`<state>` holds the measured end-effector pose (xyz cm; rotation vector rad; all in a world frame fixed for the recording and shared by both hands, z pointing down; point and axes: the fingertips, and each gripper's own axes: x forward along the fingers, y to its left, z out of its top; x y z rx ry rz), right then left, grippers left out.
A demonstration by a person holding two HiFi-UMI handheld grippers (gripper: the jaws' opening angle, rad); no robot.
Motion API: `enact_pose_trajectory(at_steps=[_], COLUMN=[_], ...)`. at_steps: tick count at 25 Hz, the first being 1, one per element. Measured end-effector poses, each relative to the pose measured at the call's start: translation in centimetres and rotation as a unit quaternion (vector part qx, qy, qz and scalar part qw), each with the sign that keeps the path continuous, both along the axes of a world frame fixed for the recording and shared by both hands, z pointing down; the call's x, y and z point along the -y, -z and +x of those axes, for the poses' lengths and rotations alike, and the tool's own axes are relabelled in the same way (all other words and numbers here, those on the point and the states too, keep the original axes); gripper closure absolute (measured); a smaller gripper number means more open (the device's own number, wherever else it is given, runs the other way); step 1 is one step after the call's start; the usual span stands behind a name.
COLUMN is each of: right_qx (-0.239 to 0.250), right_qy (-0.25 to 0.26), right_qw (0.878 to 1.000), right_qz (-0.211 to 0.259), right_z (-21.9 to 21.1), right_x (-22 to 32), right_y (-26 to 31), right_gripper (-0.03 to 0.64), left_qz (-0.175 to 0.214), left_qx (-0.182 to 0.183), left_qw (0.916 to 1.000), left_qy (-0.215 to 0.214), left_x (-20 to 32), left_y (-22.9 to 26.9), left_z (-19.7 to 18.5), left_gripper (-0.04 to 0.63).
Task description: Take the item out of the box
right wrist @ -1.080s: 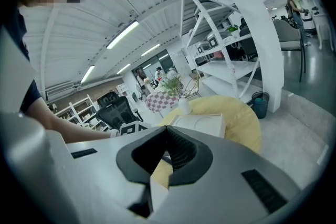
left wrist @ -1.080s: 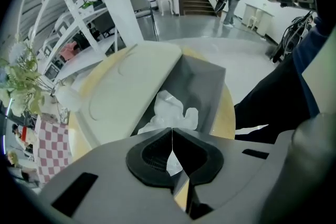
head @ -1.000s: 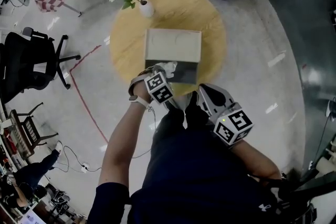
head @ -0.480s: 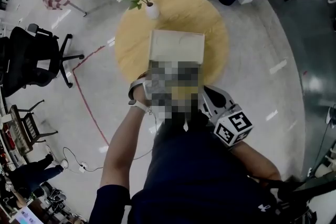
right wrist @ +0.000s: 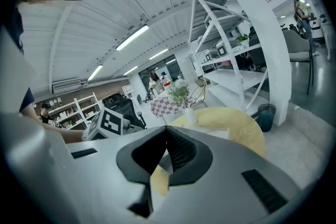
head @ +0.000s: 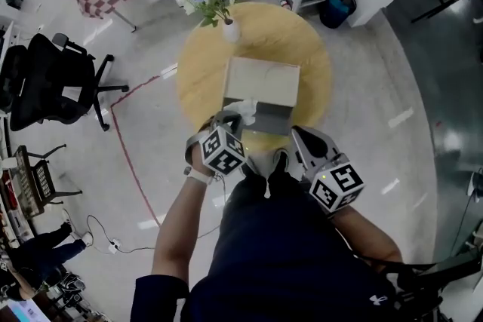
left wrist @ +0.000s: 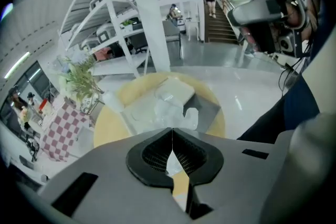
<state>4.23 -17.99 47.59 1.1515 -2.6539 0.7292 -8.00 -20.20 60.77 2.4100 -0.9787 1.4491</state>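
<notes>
Left gripper (head: pixel 229 120) clamped on white item (head: pixel 245 109) at open box (head: pixel 260 79), near edge of counter (head: pixel 202 79).
Left fingers (left wrist: pixel 152 153) closed tip to tip, apparently pinching the crumpled white item, which sticks up out of the box's near-left corner with the rest lying inside. Box placed mid-counter, reaching toward the near edge. Right gripper (head: pixel 298 135) held just off the near-right edge, apart from the box, fingers (right wrist: pixel 181 152) clenched on nothing, only yellow counter visible through the gap. Vase of flowers (head: pixel 229 28) at the far-left edge.
</notes>
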Motion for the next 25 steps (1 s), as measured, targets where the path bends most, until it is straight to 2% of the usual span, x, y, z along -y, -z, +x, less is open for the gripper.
enact_pose_trajectory(at_steps=[6, 10, 15, 19, 22, 25], right_qx=[-0.023, -0.035, -0.041, 0.007, 0.048, 0.072], right_qy=[0.013, 0.033, 0.071, 0.052, 0.037, 0.030], right_qw=[0.997, 0.992, 0.982, 0.981, 0.982, 0.984], right_qz=[0.066, 0.118, 0.171, 0.189, 0.178, 0.161], right_z=[-0.2, -1.5, -4.0, -5.1, -5.8, -6.0], right_x=[3.5, 6.8, 9.9, 11.0, 10.8, 9.9], right_y=[3.2, 6.5, 10.6, 14.5, 15.6, 15.8], right_gripper=[0.606, 0.606, 0.606, 0.604, 0.606, 0.604], left_qz=[0.044, 0.072, 0.107, 0.133, 0.143, 0.163], left_qx=[-0.059, -0.106, -0.147, -0.189, -0.226, -0.243], left_qw=[0.9957, 0.9875, 0.9772, 0.9657, 0.9555, 0.9476], left_qy=[0.056, 0.093, 0.110, 0.119, 0.124, 0.129], left_x=[-0.4, 0.1, 0.4, 1.0, 1.1, 1.0], left_y=[5.4, 9.4, 13.3, 17.0, 19.0, 20.8], left_z=[-1.0, -2.1, -2.6, -2.3, -2.0, -1.8], left_gripper=[0.577, 0.577, 0.577, 0.577, 0.577, 0.577])
